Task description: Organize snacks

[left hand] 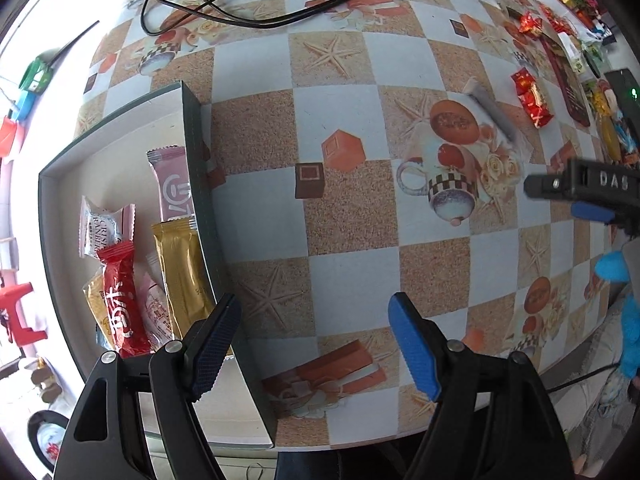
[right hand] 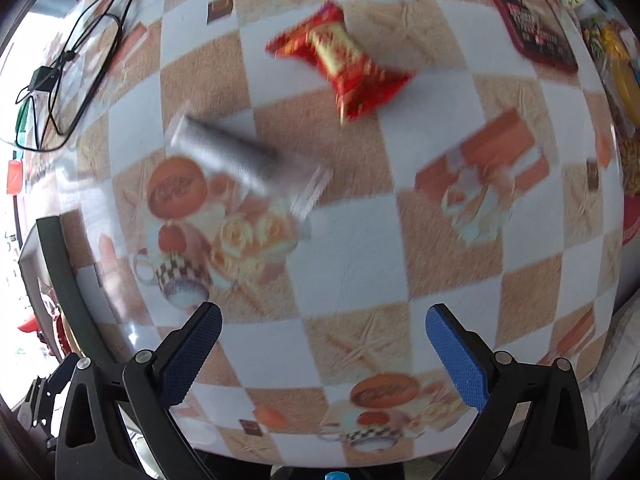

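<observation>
Snacks partly sorted. Box (left hand: 120, 128) at the table's left edge already holds several packets: a pink one (left hand: 172, 184), a gold one (left hand: 184, 276), a red one (left hand: 122, 300), a white one (left hand: 98, 226), others beneath.

Still loose on the table (left hand: 256, 72): a grey packet (right hand: 236, 156) lying near the middle, on the printed teacup picture, and a red-and-gold packet (right hand: 340, 60) beyond it. More red packets (left hand: 530, 98) sit farther toward the right edge, among clutter I cannot sort out. So roughly half done, by my judgement.

Left hand-held gripper (left hand: 316, 344) hangs over bare cloth just beside the box's dark wall, jaws apart, nothing between them. Right hand-held gripper (right hand: 324, 356) also stands apart and empty, over open table with the grey packet ahead of it; that view is smeared, so detail is poor.

Room: wide clear stretch between box and loose packets. Black cables (left hand: 248, 4) lie at the far side, well away from the packets. The box wall stands upright, so packets must be lifted over it.
</observation>
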Tool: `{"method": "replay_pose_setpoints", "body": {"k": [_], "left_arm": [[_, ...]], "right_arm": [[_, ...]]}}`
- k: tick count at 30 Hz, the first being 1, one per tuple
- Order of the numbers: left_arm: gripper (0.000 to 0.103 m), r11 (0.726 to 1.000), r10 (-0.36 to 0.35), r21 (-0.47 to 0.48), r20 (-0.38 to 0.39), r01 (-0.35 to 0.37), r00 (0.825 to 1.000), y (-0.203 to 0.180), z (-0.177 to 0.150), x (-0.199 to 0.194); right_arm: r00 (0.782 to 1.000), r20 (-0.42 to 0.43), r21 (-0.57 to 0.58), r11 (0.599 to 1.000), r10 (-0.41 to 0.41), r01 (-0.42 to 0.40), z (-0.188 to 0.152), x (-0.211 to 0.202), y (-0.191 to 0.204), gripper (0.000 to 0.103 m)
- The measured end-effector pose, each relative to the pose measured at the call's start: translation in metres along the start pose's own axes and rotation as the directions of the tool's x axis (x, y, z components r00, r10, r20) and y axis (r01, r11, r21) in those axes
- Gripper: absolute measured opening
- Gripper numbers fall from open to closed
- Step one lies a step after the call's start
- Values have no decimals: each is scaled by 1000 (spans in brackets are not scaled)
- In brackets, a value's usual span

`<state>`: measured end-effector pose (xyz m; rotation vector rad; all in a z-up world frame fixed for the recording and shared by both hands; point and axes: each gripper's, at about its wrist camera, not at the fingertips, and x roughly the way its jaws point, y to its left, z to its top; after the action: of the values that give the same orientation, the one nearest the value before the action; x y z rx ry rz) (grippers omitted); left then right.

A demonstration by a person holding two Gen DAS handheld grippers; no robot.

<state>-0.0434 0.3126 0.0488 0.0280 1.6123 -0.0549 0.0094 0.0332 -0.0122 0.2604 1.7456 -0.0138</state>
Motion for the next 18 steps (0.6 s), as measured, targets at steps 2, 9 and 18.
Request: {"method": "replay_pose_setpoints", "body": {"k": [2,9,18], "left_arm": [[79,1000,6,-15,-2,-6,1000,0,2,0],[80,997,35,-68,-24,-37,999,12,1,0],[80,993,78,-82,-47,-82,996,14,-23,0]], "right_arm": [[1000,19,-21,1000,-10,10,16,-7,-4,103],[993,111,-135,989,-44,59,69,-25,0,103],[986,153,-232,967,-67,101,124,-20,13,103]]}}
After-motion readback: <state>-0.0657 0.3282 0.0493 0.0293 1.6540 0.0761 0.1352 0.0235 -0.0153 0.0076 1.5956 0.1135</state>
